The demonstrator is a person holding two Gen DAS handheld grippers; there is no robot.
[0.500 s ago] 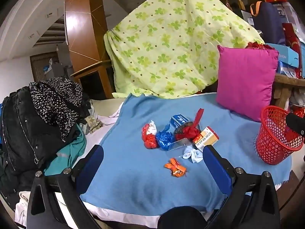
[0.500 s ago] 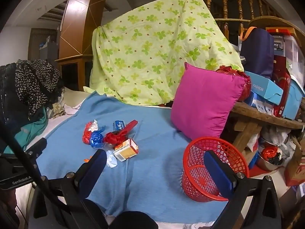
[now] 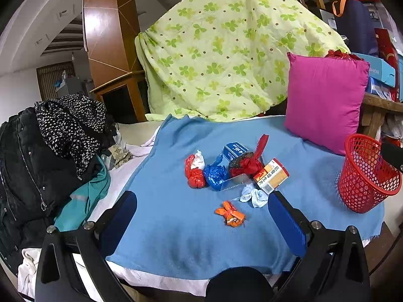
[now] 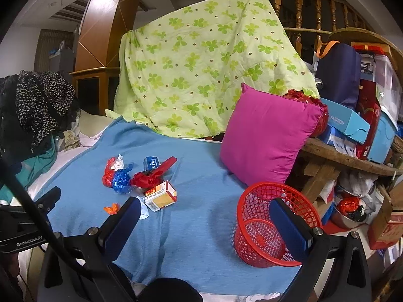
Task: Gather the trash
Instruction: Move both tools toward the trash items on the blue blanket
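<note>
A heap of trash lies on the blue blanket (image 3: 176, 226): a red bag with white paper (image 3: 194, 173), a blue wrapper (image 3: 215, 174), a small blue box (image 3: 234, 149), a red crumpled bag (image 3: 248, 162), an orange-and-white carton (image 3: 272, 176), white tissue (image 3: 254, 196) and an orange wrapper (image 3: 230, 214). A red mesh basket (image 3: 365, 176) stands at the blanket's right edge. My left gripper (image 3: 201, 222) hovers open just short of the orange wrapper. My right gripper (image 4: 205, 224) is open, its right finger in front of the basket (image 4: 264, 224); the carton (image 4: 161, 196) lies left of it.
A magenta pillow (image 3: 325, 100) leans behind the basket. A green-patterned quilt (image 3: 226, 50) is draped at the back. Dark clothes (image 3: 50, 151) are piled on the left. A wooden bench with boxes (image 4: 352, 130) and floor clutter stand to the right.
</note>
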